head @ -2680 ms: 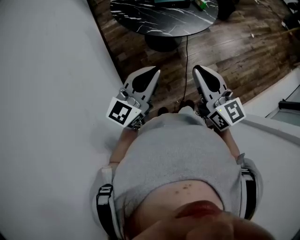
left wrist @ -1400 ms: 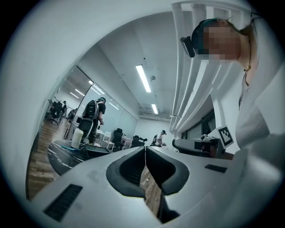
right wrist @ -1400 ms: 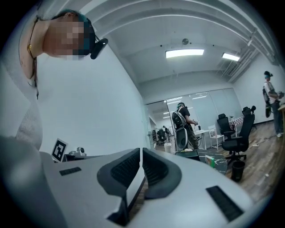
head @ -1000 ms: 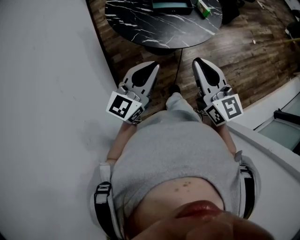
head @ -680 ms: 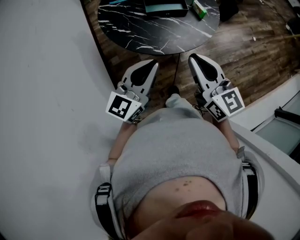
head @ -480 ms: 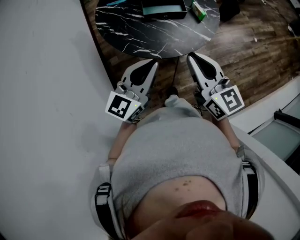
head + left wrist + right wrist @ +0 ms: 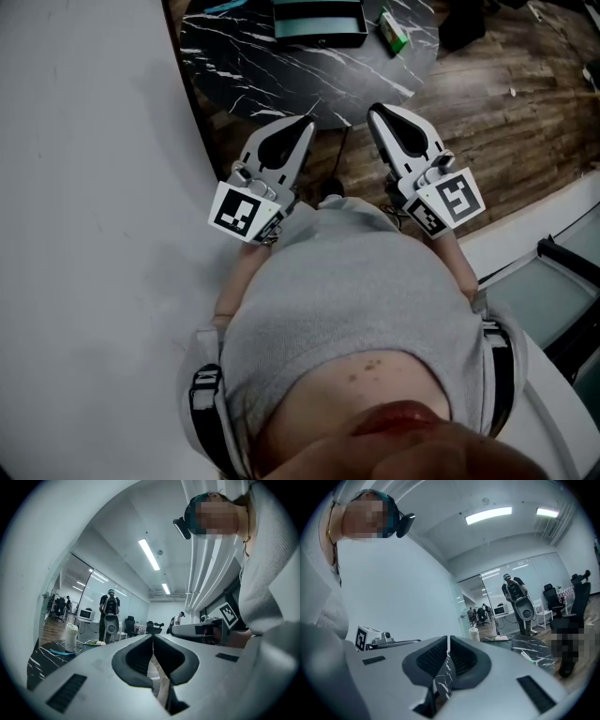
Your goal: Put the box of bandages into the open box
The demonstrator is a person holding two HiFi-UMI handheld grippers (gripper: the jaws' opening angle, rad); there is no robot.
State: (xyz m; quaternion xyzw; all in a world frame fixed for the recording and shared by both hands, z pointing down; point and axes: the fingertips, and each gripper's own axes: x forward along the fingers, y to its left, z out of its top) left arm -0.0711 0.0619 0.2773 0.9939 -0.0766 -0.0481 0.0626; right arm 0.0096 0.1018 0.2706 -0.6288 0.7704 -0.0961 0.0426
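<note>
Table top looked like black marble with white veins, pretty glossy. Floor was dark wood planks, kinda scuffed. Left gripper and right gripper both had smooth matt white plastic shells, with black ribbed rubbery-looking pads. The person's top was soft grey knit cloth. Wall was plain matt white.

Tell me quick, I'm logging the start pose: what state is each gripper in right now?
Left gripper: closed, holding nothing.
Right gripper: closed, holding nothing.
</note>
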